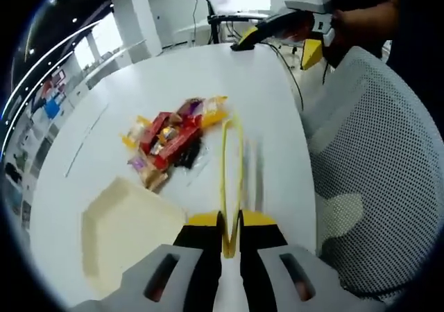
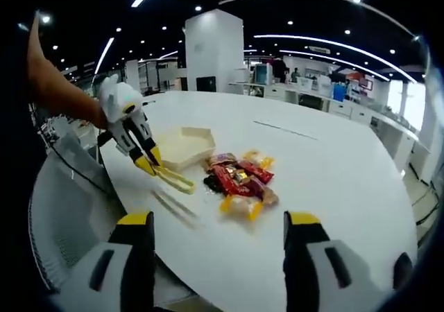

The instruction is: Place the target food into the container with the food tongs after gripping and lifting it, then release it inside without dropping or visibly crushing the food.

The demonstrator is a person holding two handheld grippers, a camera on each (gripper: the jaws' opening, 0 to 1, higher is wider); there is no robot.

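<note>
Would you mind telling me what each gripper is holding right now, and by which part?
The left gripper is shut on the yellow food tongs, gripping their near handle end. The right gripper is open and holds nothing.

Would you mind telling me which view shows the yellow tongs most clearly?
The right gripper view: the tongs appear from the side, whole, held by the left gripper between the container and the snack pile. In the left gripper view the tongs run straight away from the camera, foreshortened and slightly blurred.
</note>
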